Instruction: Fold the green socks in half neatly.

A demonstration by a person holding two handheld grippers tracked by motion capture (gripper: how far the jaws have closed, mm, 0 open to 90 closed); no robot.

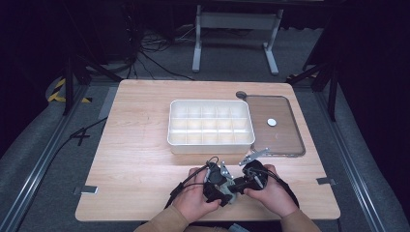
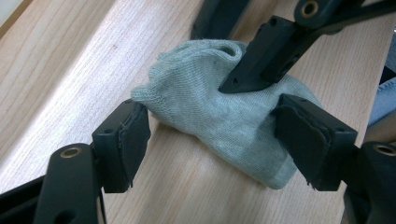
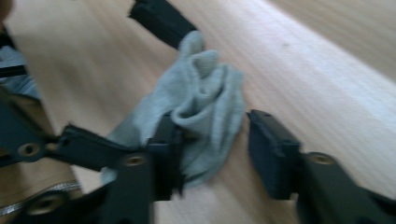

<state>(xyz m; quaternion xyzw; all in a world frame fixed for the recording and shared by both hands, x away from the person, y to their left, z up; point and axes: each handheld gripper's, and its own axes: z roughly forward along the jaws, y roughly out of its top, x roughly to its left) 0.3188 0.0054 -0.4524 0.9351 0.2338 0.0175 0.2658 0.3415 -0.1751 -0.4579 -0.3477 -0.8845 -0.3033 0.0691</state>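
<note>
Sock [image 2: 224, 116]: soft grey knit, crumpled into a lump, lying on the worktop [image 1: 140, 164] near its front edge, between both grippers
Left gripper [image 2: 212, 140]: black jaws spread wide to either side of the sock, pads not pressing it
Right gripper [image 3: 212, 154]: jaws apart; one reaches into the sock's folds, the other stands clear beside it
Worktop: pale wood, straight grain
Tray [image 1: 211, 143]: white plastic, rectangular, gridded compartments
Lid [image 1: 285, 137]: clear, rounded corners, just right of the tray
</note>
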